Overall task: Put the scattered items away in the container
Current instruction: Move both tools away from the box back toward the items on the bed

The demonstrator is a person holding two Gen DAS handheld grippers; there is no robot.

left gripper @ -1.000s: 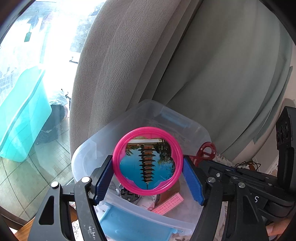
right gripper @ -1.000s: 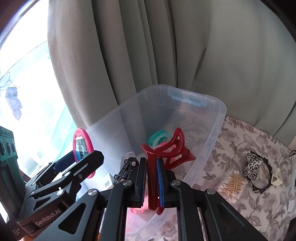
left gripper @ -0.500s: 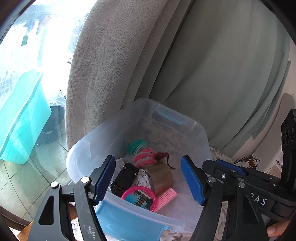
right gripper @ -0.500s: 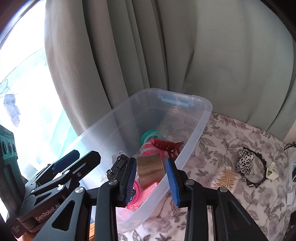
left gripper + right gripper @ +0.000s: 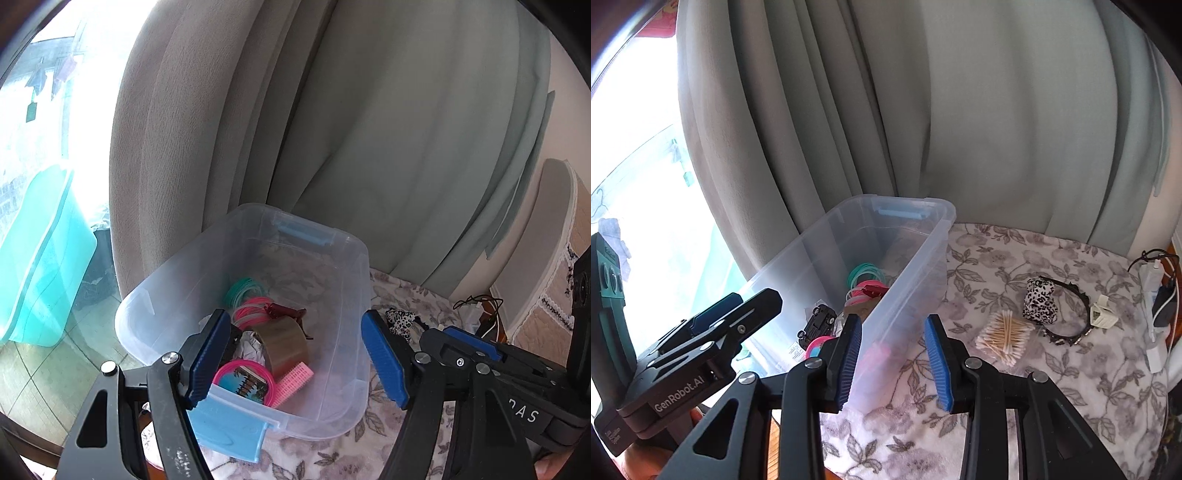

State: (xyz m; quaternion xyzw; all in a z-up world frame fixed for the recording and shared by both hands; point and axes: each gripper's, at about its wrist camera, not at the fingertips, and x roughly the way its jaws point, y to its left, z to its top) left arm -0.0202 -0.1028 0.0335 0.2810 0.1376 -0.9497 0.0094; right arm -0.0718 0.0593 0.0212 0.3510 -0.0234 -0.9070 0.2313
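Both tongs have let go since a second ago: the pink-rimmed mirror (image 5: pixel 243 382) and the red claw clip (image 5: pixel 286 314) now lie in the clear container (image 5: pixel 354 295), beside a tape roll (image 5: pixel 284 345), pink and green hair ties (image 5: pixel 247 299) and a pink comb (image 5: pixel 295 378). Left tongs (image 5: pixel 295 358) are wide open and empty over the bin's near end; right tongs (image 5: pixel 894 363) are moderately open, empty, astride the bin's near right wall. Left on the floral-cloth table (image 5: pixel 997 258), well right of the bin: a cotton swab bundle (image 5: pixel 1004 336), a leopard-print headband (image 5: pixel 1056 306) and a small white clip (image 5: pixel 1102 317). Likely next is the swabs: light, loose sticks that may be bagged (hard to tell), so pinch across the middle of the bundle, or they'll probably splay. The headband looks springy and thin, so grip the padded bow, not the slick band.
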